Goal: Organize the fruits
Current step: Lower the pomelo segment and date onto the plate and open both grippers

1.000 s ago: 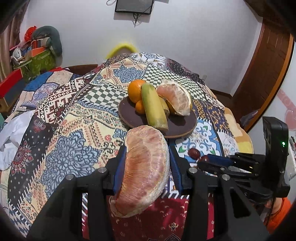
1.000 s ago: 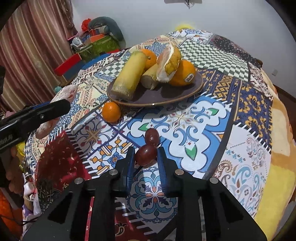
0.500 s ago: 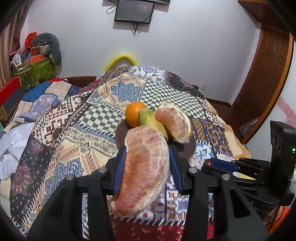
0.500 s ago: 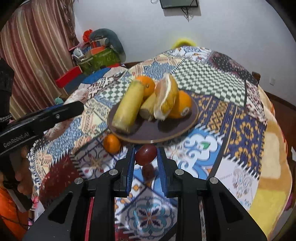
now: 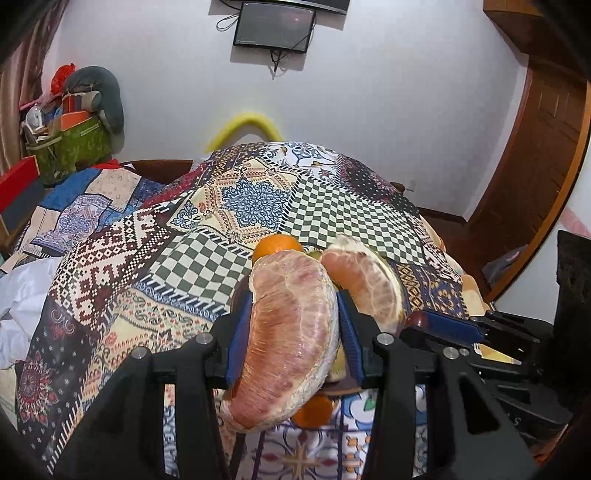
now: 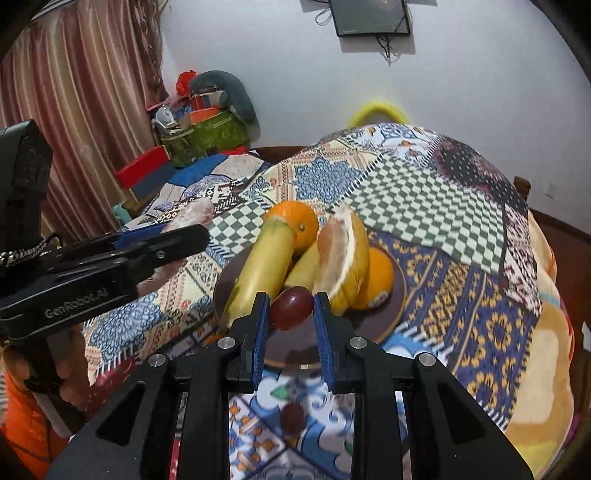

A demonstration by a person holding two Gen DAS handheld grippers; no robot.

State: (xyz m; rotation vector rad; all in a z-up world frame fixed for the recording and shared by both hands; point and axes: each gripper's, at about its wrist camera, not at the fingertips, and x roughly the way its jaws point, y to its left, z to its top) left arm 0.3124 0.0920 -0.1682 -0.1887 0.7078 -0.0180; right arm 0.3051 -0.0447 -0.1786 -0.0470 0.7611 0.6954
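My left gripper (image 5: 291, 332) is shut on a big peeled pomelo wedge (image 5: 288, 332), held above the near side of the dark brown plate (image 6: 391, 314). My right gripper (image 6: 290, 325) is shut on a dark red grape (image 6: 291, 308), hovering over the plate's front rim. On the plate lie a banana (image 6: 266, 262), two oranges (image 6: 295, 221), and another pomelo wedge (image 6: 343, 254). A second grape (image 6: 291, 417) and a small tangerine (image 5: 314, 410) rest on the patchwork cloth (image 5: 258, 195) in front of the plate. The left gripper (image 6: 201, 236) also shows at the left of the right wrist view.
The patchwork-covered table drops off at its right edge (image 6: 546, 295). A cluttered green box (image 6: 207, 136) and red boxes (image 6: 144, 170) stand at the far left by a curtain. A hand in an orange sleeve (image 6: 22, 406) holds the left gripper. A screen (image 5: 273, 33) hangs on the wall.
Both grippers have risen and moved forward toward the plate with their fruit. The grape now hangs over the plate's front rim; the pomelo wedge now covers most of the plate.
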